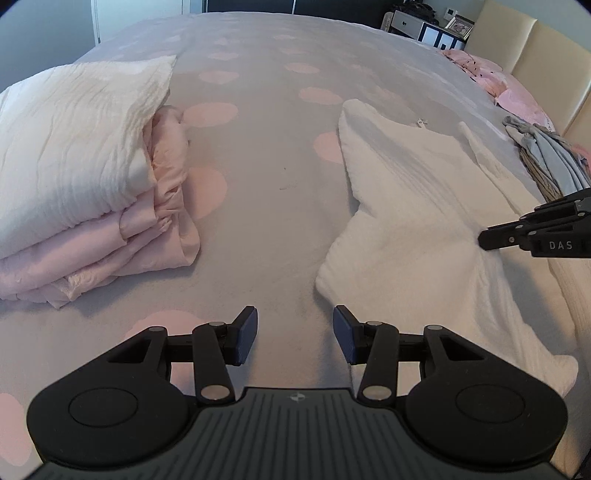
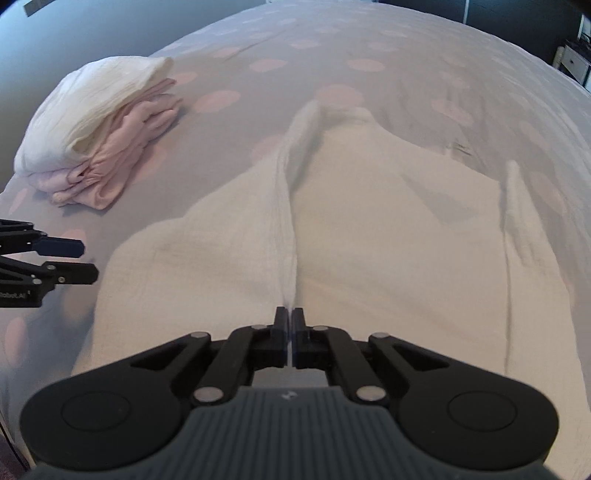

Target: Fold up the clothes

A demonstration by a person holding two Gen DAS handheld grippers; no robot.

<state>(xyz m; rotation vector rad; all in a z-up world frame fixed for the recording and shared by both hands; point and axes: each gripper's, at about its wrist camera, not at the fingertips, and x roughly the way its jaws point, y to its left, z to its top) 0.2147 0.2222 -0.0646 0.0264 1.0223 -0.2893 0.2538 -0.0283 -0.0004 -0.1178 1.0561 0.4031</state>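
Note:
A white crinkled garment [image 1: 413,206] lies spread on the grey bed cover with pink dots [image 1: 266,155]. In the right wrist view my right gripper [image 2: 290,319] is shut on a raised ridge of this white garment [image 2: 388,236], and the fold runs away from the jaws. The left wrist view shows the same right gripper [image 1: 484,238] pinching the cloth from the right edge. My left gripper [image 1: 295,326] is open just above the bare cover, beside the garment's left edge, with nothing between its fingers. In the right wrist view the left gripper [image 2: 86,260] shows at the left edge.
A folded stack [image 1: 81,184], white piece on top of pink ones, sits at the left of the bed. Pink clothes [image 1: 491,74] lie by the cream headboard [image 1: 535,55]. Grey clothes [image 1: 554,155] hang over a woven basket at the right. Drawers [image 1: 424,27] stand beyond the bed.

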